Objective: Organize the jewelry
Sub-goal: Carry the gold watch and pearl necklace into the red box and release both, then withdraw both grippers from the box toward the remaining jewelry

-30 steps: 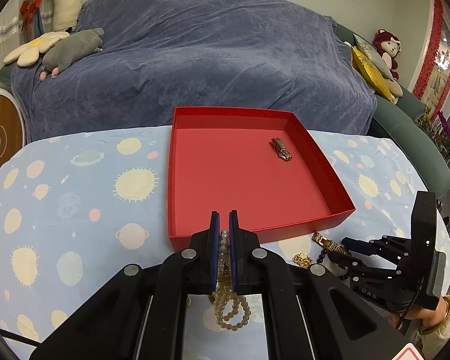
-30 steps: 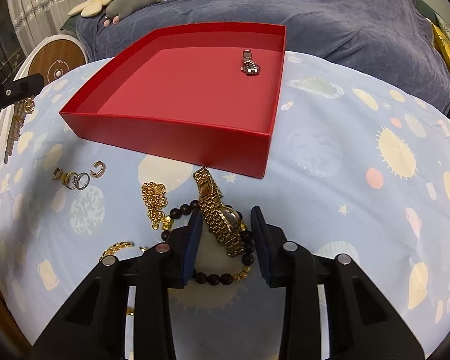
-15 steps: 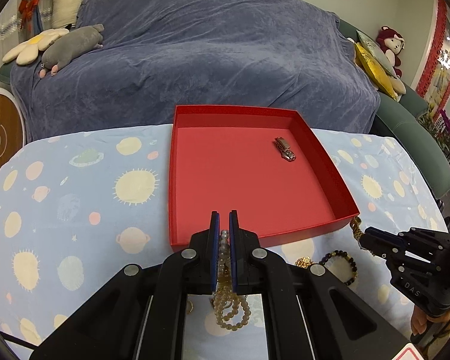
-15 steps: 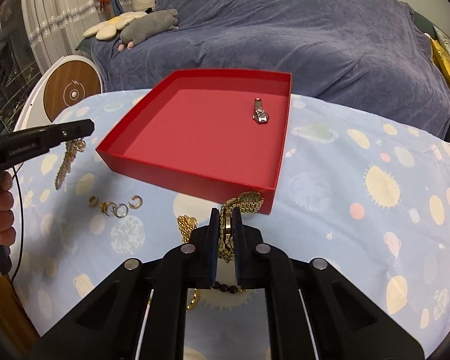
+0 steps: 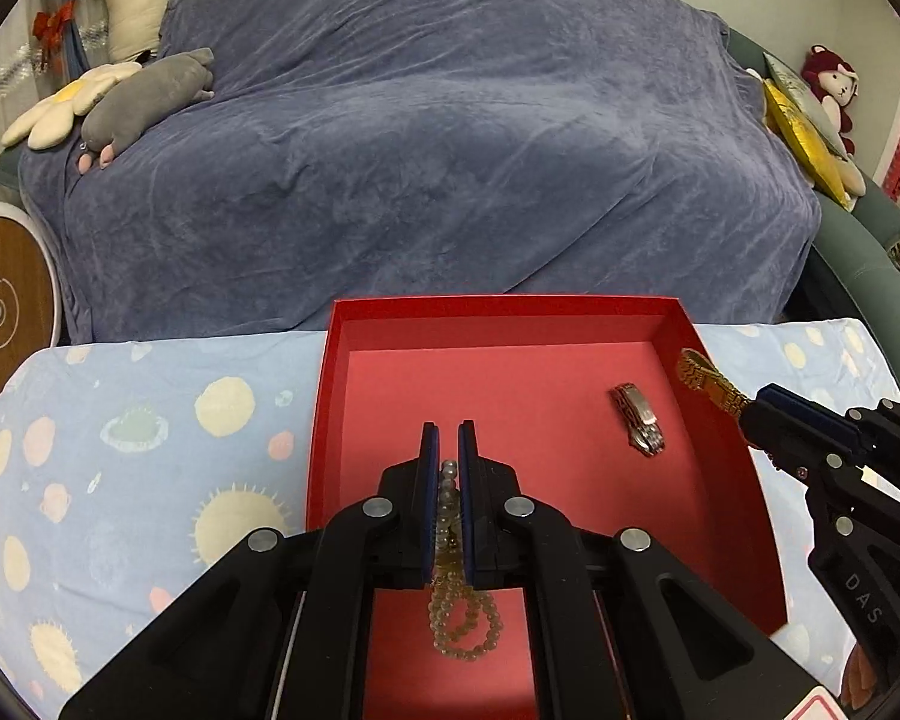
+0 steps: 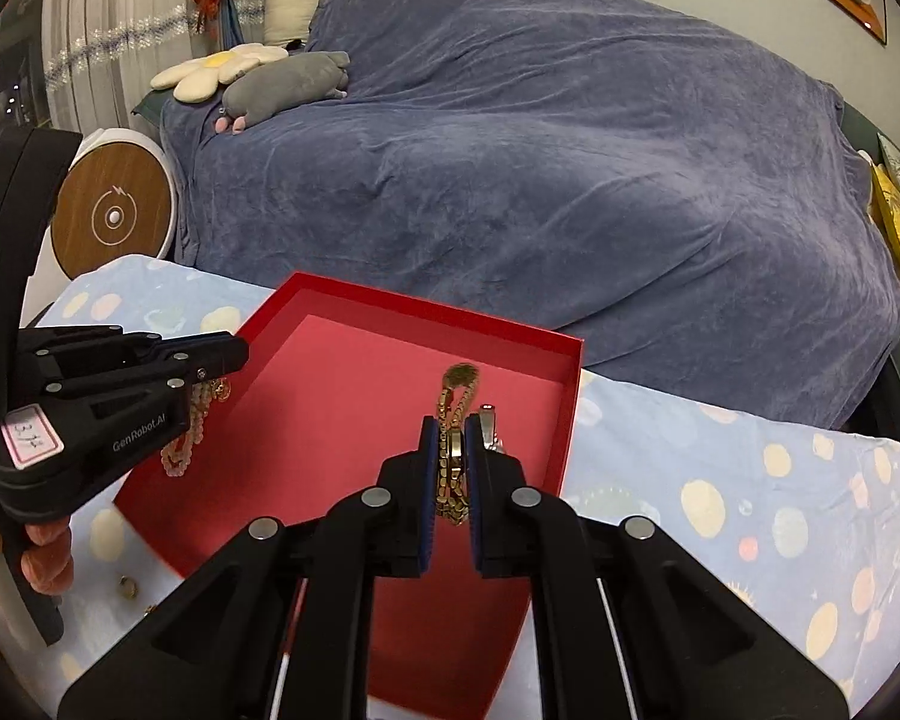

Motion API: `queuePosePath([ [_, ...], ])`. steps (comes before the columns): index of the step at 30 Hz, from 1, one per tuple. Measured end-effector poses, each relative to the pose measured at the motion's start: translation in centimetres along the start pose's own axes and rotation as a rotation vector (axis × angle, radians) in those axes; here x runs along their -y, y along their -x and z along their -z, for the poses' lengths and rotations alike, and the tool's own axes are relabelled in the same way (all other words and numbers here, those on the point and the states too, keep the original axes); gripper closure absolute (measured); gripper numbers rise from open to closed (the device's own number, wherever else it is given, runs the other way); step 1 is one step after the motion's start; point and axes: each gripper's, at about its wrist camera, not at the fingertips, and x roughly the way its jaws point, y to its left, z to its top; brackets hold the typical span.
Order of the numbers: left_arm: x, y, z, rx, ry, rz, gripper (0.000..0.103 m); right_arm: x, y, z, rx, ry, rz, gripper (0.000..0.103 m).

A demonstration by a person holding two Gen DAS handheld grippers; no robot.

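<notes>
Left tool [image 5: 448,438] jaws clamped, right tool [image 6: 450,426] jaws clamped, both approx level

A tray [image 5: 324,414] sits on the table [image 5: 120,438], a draped sofa [image 5: 450,138] behind it at 12 o'clock. Inside the tray, a watch [image 5: 639,427] lies toward 2 o'clock. Plush toys [image 5: 144,102] rest on the sofa at 10 o'clock.

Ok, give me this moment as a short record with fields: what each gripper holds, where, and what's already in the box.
left gripper: jaws shut on pearl bracelet, hanging over red box
right gripper: jaws shut on gold watch, over the box's right side
in box: silver watch lying on the floor
still on tablecloth: small ring
</notes>
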Motion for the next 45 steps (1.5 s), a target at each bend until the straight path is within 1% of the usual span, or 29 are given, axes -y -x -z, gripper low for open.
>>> queuePosePath([
  [4,0.0,-3.1,-1.2,-0.039,0.002,-0.021,0.099,-0.6,-4.0,-0.5,-0.053,0.029,0.045,0.095],
  [6,-0.3,-4.3,-1.7,-0.054,0.010,-0.037,0.099,-1.1,-5.4,-0.4,-0.080,0.043,0.050,0.095],
  [9,-1.1,-5.8,-2.3,-0.098,0.051,-0.015,0.096,-2.0,-6.8,-0.3,-0.121,0.051,0.009,0.095],
  [11,-1.8,-6.4,-2.4,-0.113,0.082,0.002,0.096,-2.2,-6.4,-0.2,-0.102,0.049,-0.013,0.095],
  [12,-2.0,-6.4,-2.4,-0.104,0.095,-0.004,0.095,-2.4,-6.1,0.0,-0.092,0.048,-0.033,0.093],
  [13,-2.2,-6.2,-2.4,-0.089,0.102,-0.001,0.095,-2.5,-5.5,0.1,-0.075,0.044,-0.056,0.088],
  [14,-2.3,-5.9,-2.3,-0.078,0.105,0.001,0.089,-2.6,-4.9,0.3,-0.059,0.042,-0.081,0.081],
  [15,-2.5,-5.6,-2.3,-0.064,0.108,0.001,0.080,-2.7,-4.2,0.4,-0.042,0.041,-0.107,0.080],
  [17,-2.8,-4.2,-2.3,-0.018,0.125,0.011,0.072,-2.9,-2.6,0.8,-0.019,0.040,-0.157,0.079],
  [19,-3.2,-2.5,-2.2,0.026,0.132,0.033,0.069,-2.9,-0.8,1.2,0.003,0.036,-0.189,0.079],
  [20,-3.3,-1.5,-2.1,0.043,0.128,0.042,0.064,-2.9,0.1,1.4,0.013,0.031,-0.196,0.079],
  [23,-3.3,1.9,-1.1,0.099,0.099,0.041,0.058,-2.4,3.5,2.7,0.041,0.008,-0.206,0.079],
  [26,-3.1,5.5,0.8,0.134,0.054,0.016,0.052,-1.8,6.9,4.5,0.049,-0.023,-0.189,0.079],
  [29,-2.7,8.0,3.4,0.139,0.023,0.003,0.051,-1.4,9.9,6.8,0.053,-0.034,-0.155,0.079],
  [30,-2.7,8.7,4.4,0.131,0.018,0.005,0.051,-1.2,10.7,7.5,0.051,-0.046,-0.151,0.078],
  [32,-2.8,9.8,6.4,0.106,0.012,0.018,0.051,-0.8,12.1,9.2,0.044,-0.076,-0.142,0.070],
  [34,-2.8,10.7,8.8,0.091,0.000,0.019,0.051,-0.5,13.1,11.0,0.031,-0.097,-0.127,0.070],
  [37,-2.7,11.2,12.2,0.058,-0.023,0.013,0.051,-0.5,14.1,13.6,0.007,-0.127,-0.113,0.070],
  [40,-2.7,10.7,15.4,0.001,-0.006,0.010,0.049,-0.6,14.2,15.9,-0.034,-0.161,-0.131,0.070],
  [43,-2.3,10.0,17.7,-0.021,0.005,-0.018,0.049,-1.5,14.0,17.8,-0.071,-0.171,-0.139,0.070],
  [45,-1.8,9.3,18.7,-0.030,0.002,-0.031,0.049,-2.3,13.7,18.8,-0.088,-0.163,-0.133,0.070],
])
